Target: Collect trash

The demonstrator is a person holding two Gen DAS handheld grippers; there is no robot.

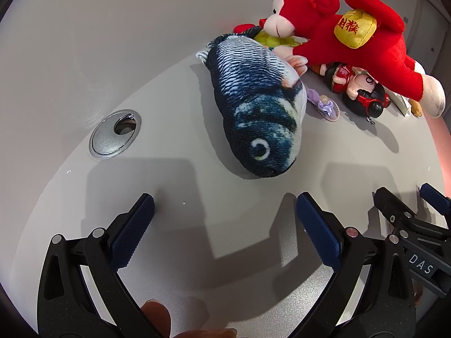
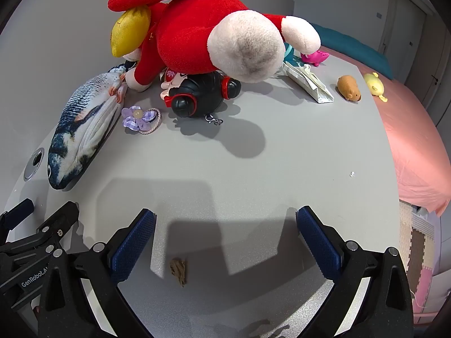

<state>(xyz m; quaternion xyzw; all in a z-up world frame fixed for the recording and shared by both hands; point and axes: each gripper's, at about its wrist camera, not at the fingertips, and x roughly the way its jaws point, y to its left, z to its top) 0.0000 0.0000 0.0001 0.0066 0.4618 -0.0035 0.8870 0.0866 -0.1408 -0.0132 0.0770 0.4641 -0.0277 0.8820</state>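
A small brown scrap of trash (image 2: 178, 271) lies on the grey table (image 2: 253, 169), low between the open fingers of my right gripper (image 2: 225, 219); nothing touches it. A tiny white crumb (image 2: 352, 173) sits near the table's right edge. A white folded paper wrapper (image 2: 308, 81) lies at the back. My left gripper (image 1: 225, 205) is open over bare table, just short of the blue plush fish (image 1: 256, 104), and holds nothing. The right gripper's arm (image 1: 408, 225) shows at the left wrist view's right side.
A red plush monkey (image 2: 191, 31) lies over a black-haired doll (image 2: 203, 95). A purple flower hair tie (image 2: 141, 118), a brown toy (image 2: 349, 88), a yellow toy (image 2: 373, 84) and a pink toy (image 2: 315, 56) are scattered behind. A metal cable grommet (image 1: 114, 134) sits left. A pink bed (image 2: 417, 140) borders the right.
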